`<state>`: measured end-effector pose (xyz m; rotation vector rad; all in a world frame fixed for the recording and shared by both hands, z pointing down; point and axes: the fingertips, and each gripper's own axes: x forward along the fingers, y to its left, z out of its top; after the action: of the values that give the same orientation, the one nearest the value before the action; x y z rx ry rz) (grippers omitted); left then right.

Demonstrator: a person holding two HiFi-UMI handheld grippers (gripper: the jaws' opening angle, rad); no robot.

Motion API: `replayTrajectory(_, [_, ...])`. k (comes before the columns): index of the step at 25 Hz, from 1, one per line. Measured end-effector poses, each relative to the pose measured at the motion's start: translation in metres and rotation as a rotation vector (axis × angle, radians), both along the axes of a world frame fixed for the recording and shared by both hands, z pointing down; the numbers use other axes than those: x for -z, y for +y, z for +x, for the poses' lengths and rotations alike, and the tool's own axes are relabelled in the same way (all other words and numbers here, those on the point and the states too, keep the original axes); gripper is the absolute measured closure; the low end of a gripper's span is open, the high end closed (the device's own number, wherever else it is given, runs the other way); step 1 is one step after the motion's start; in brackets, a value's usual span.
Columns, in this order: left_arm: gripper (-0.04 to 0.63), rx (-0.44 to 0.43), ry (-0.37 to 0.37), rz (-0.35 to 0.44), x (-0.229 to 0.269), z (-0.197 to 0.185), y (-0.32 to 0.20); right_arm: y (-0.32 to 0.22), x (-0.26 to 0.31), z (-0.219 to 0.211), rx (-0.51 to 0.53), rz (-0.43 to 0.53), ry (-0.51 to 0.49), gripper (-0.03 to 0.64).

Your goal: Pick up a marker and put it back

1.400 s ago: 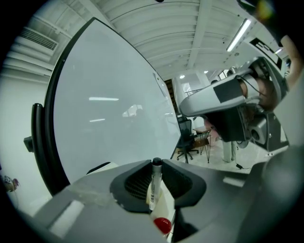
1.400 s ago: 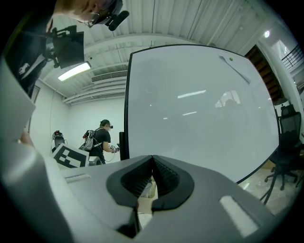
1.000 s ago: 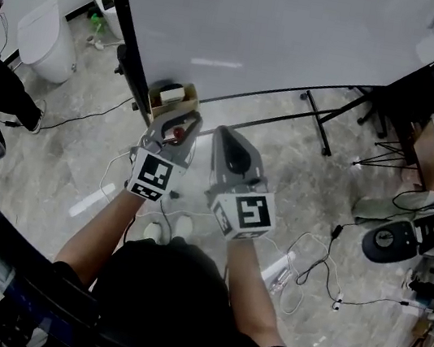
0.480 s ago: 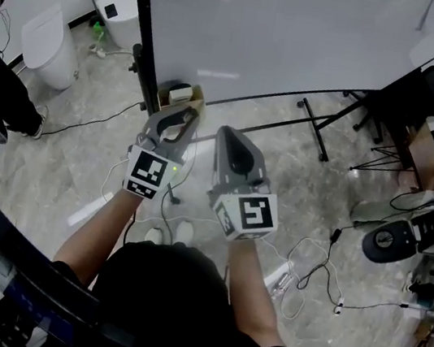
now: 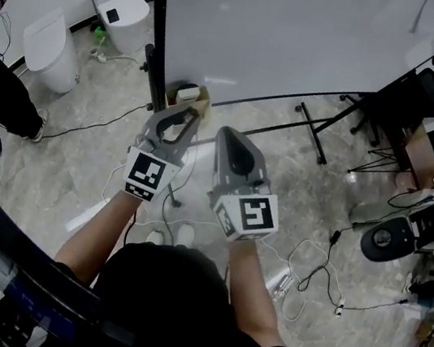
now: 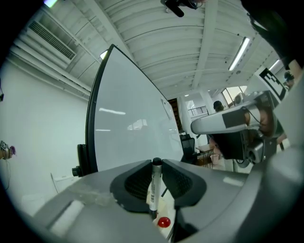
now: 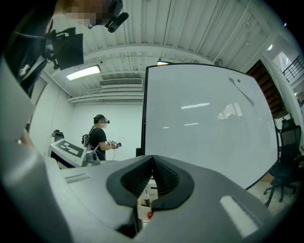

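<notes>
A marker [image 6: 153, 190] with a black cap and a white printed barrel stands upright between the jaws of my left gripper [image 6: 156, 163], which is shut on it. In the head view the left gripper [image 5: 181, 115] is held level just short of a small cardboard box [image 5: 189, 96] at the foot of the whiteboard [image 5: 306, 35]. My right gripper [image 5: 224, 138] hangs beside it, jaws together and nothing in them. In the right gripper view those jaws [image 7: 153, 160] meet. Below them the box [image 7: 144, 209] shows a red cap [image 7: 150, 215].
The whiteboard's black frame post [image 5: 158, 43] and stand legs [image 5: 313, 119] rise just ahead. White bins [image 5: 49, 46] stand at the left, and cables [image 5: 308, 266] and equipment [image 5: 405, 233] lie on the floor at the right. Another person [image 7: 100, 137] stands far off.
Both grippers have risen and drawn back from the box, the left still gripping the marker. The box now shows beyond the left jaws instead of under them.
</notes>
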<state>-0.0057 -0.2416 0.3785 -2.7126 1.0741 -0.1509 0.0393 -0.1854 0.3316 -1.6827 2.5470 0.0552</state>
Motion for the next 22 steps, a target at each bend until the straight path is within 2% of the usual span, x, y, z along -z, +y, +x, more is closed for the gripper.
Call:
replayTrajectory(14, [0.518, 0.020, 0.043, 0.033, 0.026, -0.047, 0.022, 0.014, 0.013, -0.024, 0.008, 0.034, -0.002, 0.607])
replayTrajectory(22, [0.518, 0.046, 0.069, 0.032, 0.034, -0.073, 0.032, 0.021, 0.018, -0.024, -0.002, 0.042, -0.011, 0.607])
